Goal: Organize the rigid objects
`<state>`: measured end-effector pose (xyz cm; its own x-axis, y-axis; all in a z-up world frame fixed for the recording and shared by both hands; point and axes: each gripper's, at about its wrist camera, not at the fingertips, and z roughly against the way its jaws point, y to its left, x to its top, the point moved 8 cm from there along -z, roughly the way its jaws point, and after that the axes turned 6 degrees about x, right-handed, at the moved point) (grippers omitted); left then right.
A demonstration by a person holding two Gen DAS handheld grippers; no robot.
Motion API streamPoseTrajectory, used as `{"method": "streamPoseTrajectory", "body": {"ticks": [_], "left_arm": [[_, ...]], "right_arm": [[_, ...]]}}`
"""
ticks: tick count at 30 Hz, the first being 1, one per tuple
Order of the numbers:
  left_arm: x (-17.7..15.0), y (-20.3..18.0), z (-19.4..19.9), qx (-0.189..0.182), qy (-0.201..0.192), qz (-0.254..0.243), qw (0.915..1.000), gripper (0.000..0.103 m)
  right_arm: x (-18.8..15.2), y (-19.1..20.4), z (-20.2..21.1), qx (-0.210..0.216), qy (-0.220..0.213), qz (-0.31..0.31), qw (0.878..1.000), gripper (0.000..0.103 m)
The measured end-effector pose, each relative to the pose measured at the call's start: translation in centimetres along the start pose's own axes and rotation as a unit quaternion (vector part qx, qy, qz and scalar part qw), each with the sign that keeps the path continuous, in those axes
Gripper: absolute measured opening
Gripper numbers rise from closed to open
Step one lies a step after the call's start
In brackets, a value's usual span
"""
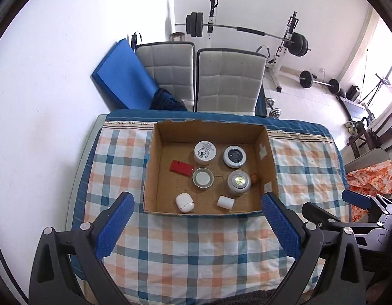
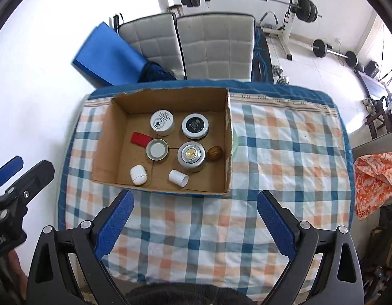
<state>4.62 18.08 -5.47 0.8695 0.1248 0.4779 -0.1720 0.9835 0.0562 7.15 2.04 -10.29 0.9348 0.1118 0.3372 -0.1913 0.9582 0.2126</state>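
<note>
An open cardboard box (image 1: 155, 167) (image 2: 112, 137) sits on the checked tablecloth at the table's far side. Inside lie a white jar (image 1: 205, 152) (image 2: 162, 122), a black-lidded jar (image 1: 234, 156) (image 2: 195, 125), a silver tin (image 1: 202, 177) (image 2: 157, 150), a grey jar with a gold centre (image 1: 238, 181) (image 2: 191, 155), a red card (image 1: 180, 168) (image 2: 140, 138), a white case (image 1: 184, 202) (image 2: 138, 175), a white cap (image 1: 225, 202) (image 2: 178, 177) and a walnut (image 1: 255, 178) (image 2: 215, 153). My left gripper (image 1: 197, 228) and right gripper (image 2: 194, 226) are open and empty, short of the box's near wall.
The checked tablecloth (image 1: 196, 249) (image 2: 284, 152) covers the table. Two grey chairs (image 1: 229, 81) and a blue mat (image 1: 125, 81) stand behind it, with a barbell rack (image 1: 246, 29) beyond. Orange cloth (image 2: 376, 178) lies at the right edge.
</note>
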Motion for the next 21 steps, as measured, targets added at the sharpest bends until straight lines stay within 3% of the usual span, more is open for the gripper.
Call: {"method": "streamPoseTrajectory", "body": {"ticks": [11, 21], "left_arm": [[-0.3, 0.2, 4.8, -0.011, -0.028, 0.018, 0.9994, 0.103], [-1.4, 0.6, 5.3, -0.007, -0.025, 0.025, 0.9993, 0.103]], "right_arm": [[-0.4, 0.1, 8.0, -0.006, -0.059, 0.011, 0.998, 0.1], [-0.7, -0.3, 9.6, -0.02, -0.07, 0.003, 0.997, 0.1]]}}
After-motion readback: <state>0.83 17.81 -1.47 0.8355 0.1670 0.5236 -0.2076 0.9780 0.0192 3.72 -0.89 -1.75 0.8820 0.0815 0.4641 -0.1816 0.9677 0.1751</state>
